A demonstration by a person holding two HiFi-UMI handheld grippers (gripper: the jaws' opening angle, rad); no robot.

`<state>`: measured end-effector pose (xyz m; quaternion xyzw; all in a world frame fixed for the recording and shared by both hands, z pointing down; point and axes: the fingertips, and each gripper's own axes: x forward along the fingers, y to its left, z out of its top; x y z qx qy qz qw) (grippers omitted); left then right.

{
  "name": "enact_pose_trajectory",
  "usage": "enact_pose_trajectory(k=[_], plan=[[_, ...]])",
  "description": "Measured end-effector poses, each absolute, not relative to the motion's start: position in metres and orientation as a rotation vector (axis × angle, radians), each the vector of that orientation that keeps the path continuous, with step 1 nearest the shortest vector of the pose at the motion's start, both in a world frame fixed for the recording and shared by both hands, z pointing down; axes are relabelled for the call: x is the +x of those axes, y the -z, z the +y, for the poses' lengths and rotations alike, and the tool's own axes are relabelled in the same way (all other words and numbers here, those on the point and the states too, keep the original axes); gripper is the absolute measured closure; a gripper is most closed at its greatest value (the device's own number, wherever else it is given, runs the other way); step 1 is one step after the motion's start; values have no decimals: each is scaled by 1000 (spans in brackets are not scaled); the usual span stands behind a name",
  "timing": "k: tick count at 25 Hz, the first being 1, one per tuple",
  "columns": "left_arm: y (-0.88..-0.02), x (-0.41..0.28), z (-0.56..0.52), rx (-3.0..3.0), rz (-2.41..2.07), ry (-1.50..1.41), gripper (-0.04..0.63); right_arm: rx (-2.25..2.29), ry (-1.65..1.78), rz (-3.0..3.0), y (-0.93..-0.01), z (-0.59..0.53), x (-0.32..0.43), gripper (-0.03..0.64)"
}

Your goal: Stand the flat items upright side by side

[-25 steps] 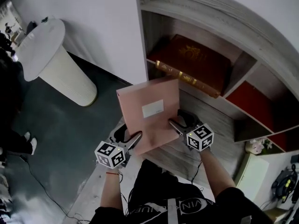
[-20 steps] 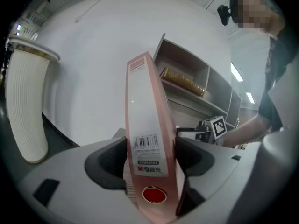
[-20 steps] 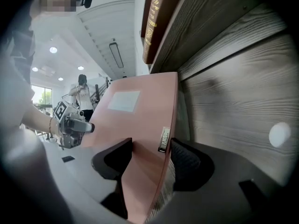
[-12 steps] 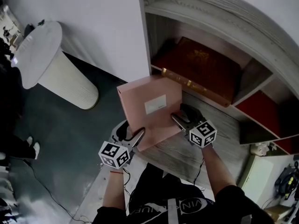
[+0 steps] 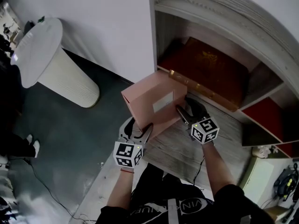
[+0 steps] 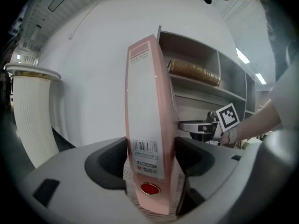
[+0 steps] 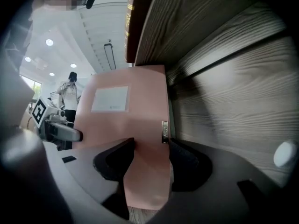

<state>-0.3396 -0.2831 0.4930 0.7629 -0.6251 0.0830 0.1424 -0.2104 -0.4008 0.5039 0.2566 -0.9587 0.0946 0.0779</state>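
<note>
Both grippers hold a pink file binder [image 5: 154, 101] in the air in front of the shelf unit [image 5: 187, 149]. My left gripper [image 5: 141, 133] is shut on its labelled spine [image 6: 145, 125], which stands upright between the jaws. My right gripper [image 5: 183, 114] grips the opposite edge [image 7: 147, 171]; its jaws are closing and press on the cover. A red book with gilt page edges [image 5: 205, 69] lies flat in the upper compartment, just behind the binder. It also shows in the left gripper view as a gold edge [image 6: 194, 72].
A white ribbed pedestal [image 5: 53, 66] stands on the dark floor at the left. Another red item [image 5: 271, 112] lies in the lower right compartment. The shelf's side wall [image 5: 154, 36] rises just left of the book. A bystander [image 7: 70, 94] stands far back.
The binder has moved right and toward the shelf, tilting so its spine shows more. Both grippers travelled with it; the left one shifted right.
</note>
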Motion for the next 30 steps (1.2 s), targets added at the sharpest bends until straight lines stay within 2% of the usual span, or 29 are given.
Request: enact_pose_trajectory(k=[4, 6, 14, 21, 25, 30], plan=[[-507, -332, -292, 2090, -1867, -250, 273, 868, -295, -2822, -505, -412, -208, 401], [-512, -328, -294, 2057, -1888, -242, 273, 846, -304, -2831, -502, -405, -211, 322], [-516, -314, -305, 2049, -1943, -263, 278, 576, -461, -2949, -476, -334, -259, 179], [-515, -302, -306, 2069, -1973, -320, 281, 698, -595, -2864, -485, -318, -266, 68], [-516, -295, -302, 2072, -2006, -353, 284, 637, -603, -2848, -490, -306, -276, 32], [-516, -297, -299, 2028, -2063, -350, 296, 630, -564, -2850, -491, -313, -282, 52]])
